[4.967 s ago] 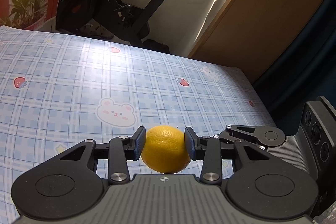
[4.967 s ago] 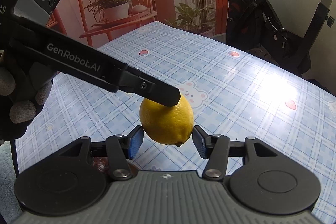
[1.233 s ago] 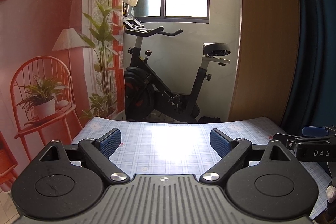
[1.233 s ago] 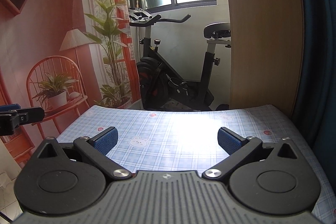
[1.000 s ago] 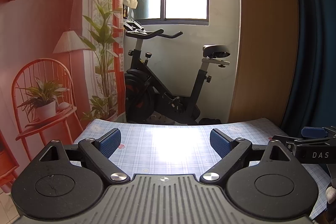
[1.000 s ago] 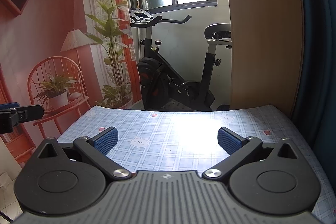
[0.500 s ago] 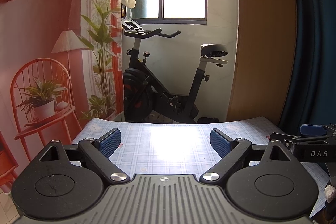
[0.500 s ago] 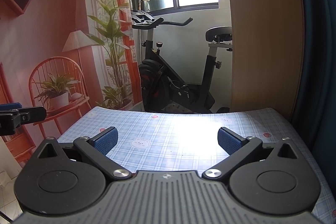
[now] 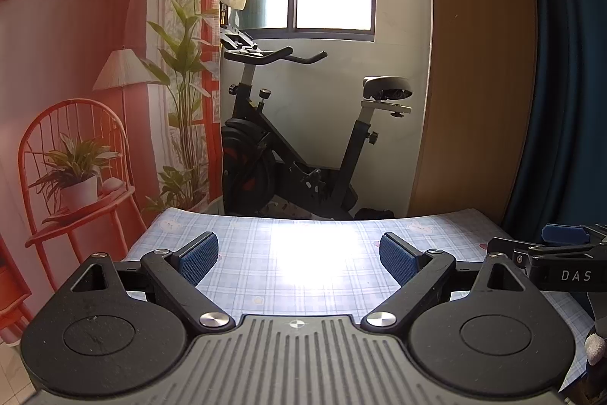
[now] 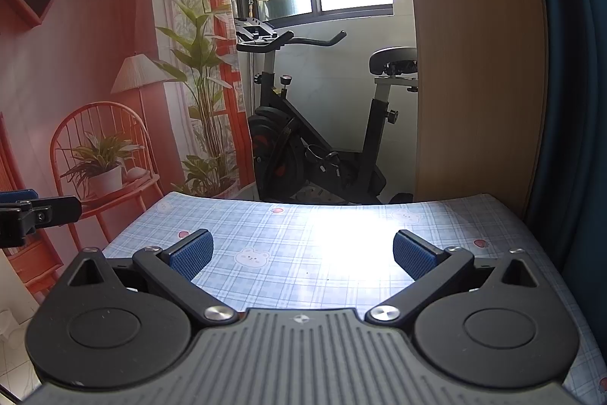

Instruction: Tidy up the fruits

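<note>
No fruit shows in either view. My left gripper (image 9: 299, 255) is open, its blue pads wide apart with nothing between them, held level above the near part of the table. My right gripper (image 10: 301, 251) is open and empty too, over the same blue checked tablecloth (image 10: 303, 234). The right gripper's arm and one blue fingertip (image 9: 561, 234) reach in at the right edge of the left wrist view. The left gripper's black finger (image 10: 45, 213) pokes in at the left edge of the right wrist view.
The tablecloth (image 9: 303, 245) has bear and strawberry prints and a bright patch of glare. Beyond the far edge stands a black exercise bike (image 9: 296, 154). A wooden panel (image 10: 474, 63) and a dark blue curtain (image 10: 569, 63) are at the right, a painted red backdrop (image 9: 76, 101) at the left.
Five seconds ago both grippers were at a lemon, the left shut on it; both have since opened and stand empty, pointing across the table. Over the last second they only drifted slightly.
</note>
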The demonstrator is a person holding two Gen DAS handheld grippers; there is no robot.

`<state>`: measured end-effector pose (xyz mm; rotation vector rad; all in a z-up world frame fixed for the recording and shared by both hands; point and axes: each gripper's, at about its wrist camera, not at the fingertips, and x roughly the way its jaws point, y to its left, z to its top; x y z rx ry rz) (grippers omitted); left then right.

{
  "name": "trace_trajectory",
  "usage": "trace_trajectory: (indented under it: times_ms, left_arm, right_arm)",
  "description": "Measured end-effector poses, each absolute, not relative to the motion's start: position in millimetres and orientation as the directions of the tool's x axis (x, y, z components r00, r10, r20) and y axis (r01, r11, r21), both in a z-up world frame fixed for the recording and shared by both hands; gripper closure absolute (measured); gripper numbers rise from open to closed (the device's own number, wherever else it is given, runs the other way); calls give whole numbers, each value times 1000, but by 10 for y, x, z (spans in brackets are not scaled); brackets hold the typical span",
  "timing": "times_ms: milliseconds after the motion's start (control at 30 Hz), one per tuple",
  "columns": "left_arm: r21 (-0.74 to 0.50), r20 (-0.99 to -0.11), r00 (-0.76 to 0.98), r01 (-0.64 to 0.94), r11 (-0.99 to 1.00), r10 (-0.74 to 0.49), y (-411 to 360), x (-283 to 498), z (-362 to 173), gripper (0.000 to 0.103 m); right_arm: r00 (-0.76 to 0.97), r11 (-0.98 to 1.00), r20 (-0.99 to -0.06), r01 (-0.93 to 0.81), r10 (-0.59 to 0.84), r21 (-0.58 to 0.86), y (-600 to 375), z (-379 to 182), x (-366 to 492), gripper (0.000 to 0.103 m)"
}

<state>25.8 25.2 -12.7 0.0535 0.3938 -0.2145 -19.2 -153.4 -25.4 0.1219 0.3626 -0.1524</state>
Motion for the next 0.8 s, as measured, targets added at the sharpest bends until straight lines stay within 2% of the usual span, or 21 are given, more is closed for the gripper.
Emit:
trace_trajectory:
  times_ms: [800]
  left_arm:
    - [-8, -390, 900, 206, 979, -193, 238, 231, -141, 9]
  right_arm:
    - [924, 981, -360, 170, -126, 94, -1554, -260, -206, 0]
